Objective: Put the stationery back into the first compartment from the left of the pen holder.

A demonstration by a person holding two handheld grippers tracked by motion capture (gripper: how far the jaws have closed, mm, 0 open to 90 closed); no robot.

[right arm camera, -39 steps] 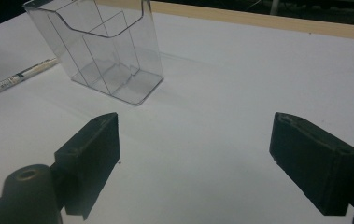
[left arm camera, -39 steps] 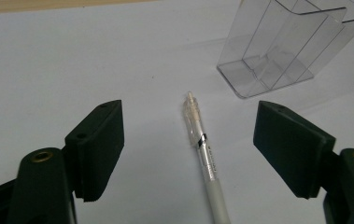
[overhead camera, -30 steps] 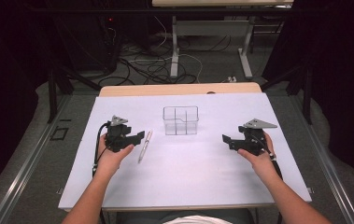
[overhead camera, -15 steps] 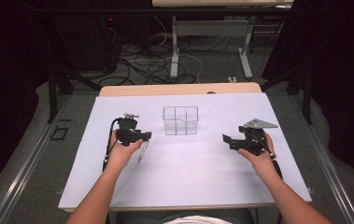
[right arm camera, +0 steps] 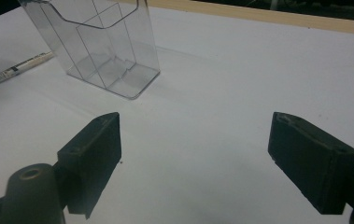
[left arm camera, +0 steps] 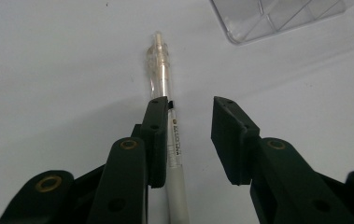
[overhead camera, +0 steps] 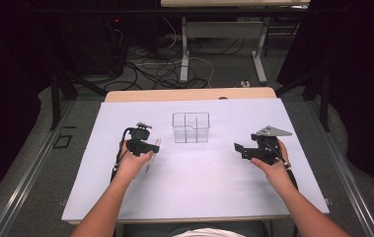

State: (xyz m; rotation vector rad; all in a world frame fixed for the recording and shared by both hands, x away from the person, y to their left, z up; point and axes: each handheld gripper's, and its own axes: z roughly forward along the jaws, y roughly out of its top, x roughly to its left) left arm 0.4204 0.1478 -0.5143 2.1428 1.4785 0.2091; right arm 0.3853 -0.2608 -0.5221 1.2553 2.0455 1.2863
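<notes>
A clear-barrelled pen lies on the white table sheet, left of a clear divided box. My left gripper straddles the pen. Its jaws have just been closing: one pad touches the barrel and the other stands a gap away, so the pen lies loose between them. In the high view the left gripper sits over the pen. My right gripper hovers open right of the box, with nothing between its pads. The right gripper view has the box and the pen at far left.
A wooden table edge runs behind the white sheet. Beyond it, cables and desk legs stand on the floor. The box corner lies just past the pen tip.
My left gripper has moved right and down onto the pen, and its jaws have narrowed around it. The right gripper has stayed put.
</notes>
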